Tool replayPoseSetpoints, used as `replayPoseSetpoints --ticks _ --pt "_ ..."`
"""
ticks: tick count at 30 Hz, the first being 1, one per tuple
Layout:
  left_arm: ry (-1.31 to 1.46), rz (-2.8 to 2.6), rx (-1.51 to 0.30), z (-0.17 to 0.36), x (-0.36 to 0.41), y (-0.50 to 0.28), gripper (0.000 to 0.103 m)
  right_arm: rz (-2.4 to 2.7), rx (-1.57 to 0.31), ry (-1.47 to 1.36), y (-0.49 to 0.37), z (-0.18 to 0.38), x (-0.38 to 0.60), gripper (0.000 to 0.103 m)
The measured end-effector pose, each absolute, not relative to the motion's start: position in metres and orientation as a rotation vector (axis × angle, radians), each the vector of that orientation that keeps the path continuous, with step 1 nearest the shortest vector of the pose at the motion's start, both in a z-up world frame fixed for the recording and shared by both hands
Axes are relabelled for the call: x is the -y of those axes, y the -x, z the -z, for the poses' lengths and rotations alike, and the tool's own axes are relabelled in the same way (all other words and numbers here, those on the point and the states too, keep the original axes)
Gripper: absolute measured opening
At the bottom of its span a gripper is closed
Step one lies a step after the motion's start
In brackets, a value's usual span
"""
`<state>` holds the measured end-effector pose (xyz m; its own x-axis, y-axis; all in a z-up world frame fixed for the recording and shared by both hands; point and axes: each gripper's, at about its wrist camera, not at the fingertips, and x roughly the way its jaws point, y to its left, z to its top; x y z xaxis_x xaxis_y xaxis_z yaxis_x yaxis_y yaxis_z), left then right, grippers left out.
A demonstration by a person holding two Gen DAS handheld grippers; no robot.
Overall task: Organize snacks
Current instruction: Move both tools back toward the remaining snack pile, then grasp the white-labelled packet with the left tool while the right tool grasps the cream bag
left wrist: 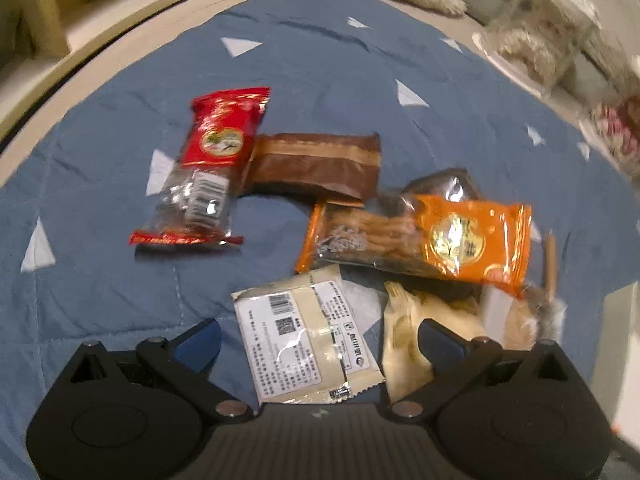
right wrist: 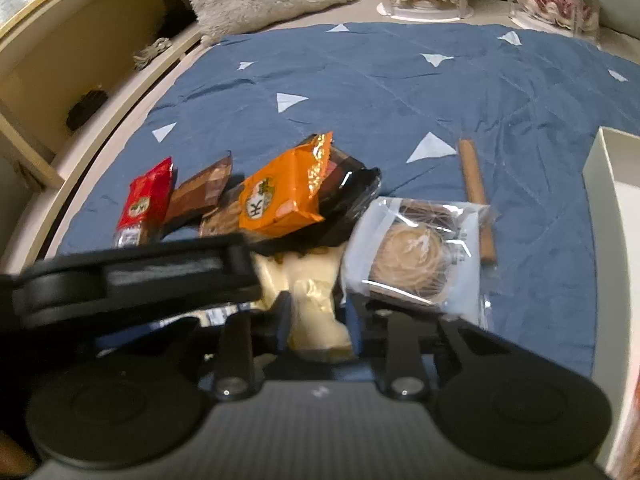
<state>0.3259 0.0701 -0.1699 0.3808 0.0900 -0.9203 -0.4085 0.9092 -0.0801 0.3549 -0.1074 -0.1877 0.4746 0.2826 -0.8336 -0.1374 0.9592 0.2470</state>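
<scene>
Right gripper (right wrist: 318, 320) around one cream packet (right wrist: 316, 316) (pinched)

Bare blue quilt (right wrist: 400, 92) beyond the snack heap (right wrist: 280, 200); white box (right wrist: 604, 208) hard right.

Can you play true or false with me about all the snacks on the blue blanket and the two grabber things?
1. The right gripper is squeezing a cream-coloured snack packet. True.
2. The left gripper is pinching the red packet. False: its jaws stand wide open around a white packet that lies label side up, and the red packet lies further off, untouched.
3. The orange packet lies partly on top of other snacks. True.
4. The blanket is plain blue. False: it has small white triangles on it.
5. The brown stick stands upright. False: it lies flat on the blanket beside a clear packet with a round pastry.
</scene>
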Motion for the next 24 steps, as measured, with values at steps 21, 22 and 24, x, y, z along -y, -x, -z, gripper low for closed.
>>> replayPoseSetpoints --ticks 21,22,24 --pt "0.296 -0.357 -1.122 0.167 -0.077 -0.319 0.103 -0.263 -1.125 -0.058 -0.349 0.178 0.108 0.026" --pt "0.267 -0.362 -1.126 0.170 -0.075 -0.321 0.103 -0.262 -1.126 -0.060 -0.349 0.178 0.108 0.026" --pt "0.199 -0.372 -1.138 0.175 -0.071 -0.324 0.103 -0.266 -1.125 -0.062 -0.348 0.178 0.108 0.026"
